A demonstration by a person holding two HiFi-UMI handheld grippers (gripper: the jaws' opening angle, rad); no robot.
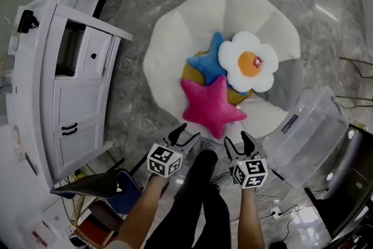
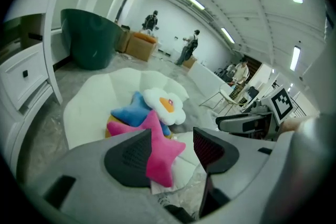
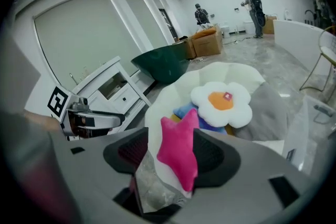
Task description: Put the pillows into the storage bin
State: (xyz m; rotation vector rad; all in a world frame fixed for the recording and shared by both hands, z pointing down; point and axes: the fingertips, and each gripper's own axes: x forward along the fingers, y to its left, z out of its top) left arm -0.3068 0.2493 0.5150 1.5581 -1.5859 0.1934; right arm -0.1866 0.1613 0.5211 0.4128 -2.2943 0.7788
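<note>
Three pillows lie piled on a white round cushioned seat (image 1: 175, 38): a pink star (image 1: 213, 105), a blue star (image 1: 208, 60) and a white flower with an orange centre (image 1: 249, 61). A mustard-coloured pillow (image 1: 191, 73) peeks out under them. The clear plastic storage bin (image 1: 317, 125) stands to the right of the seat, tilted. My left gripper (image 1: 187, 132) and right gripper (image 1: 235, 138) hover just short of the pink star, both open and holding nothing. The pink star (image 2: 160, 157) shows beyond the left jaws' gap and also beyond the right jaws (image 3: 178, 152).
A white cabinet with drawers (image 1: 76, 90) stands at the left. A dark green tub (image 3: 163, 68) sits beyond the seat. A chair's metal legs (image 1: 355, 81) are at the far right. The person's dark trousers and shoes are below the grippers. Cables lie on the marbled floor (image 1: 274, 210).
</note>
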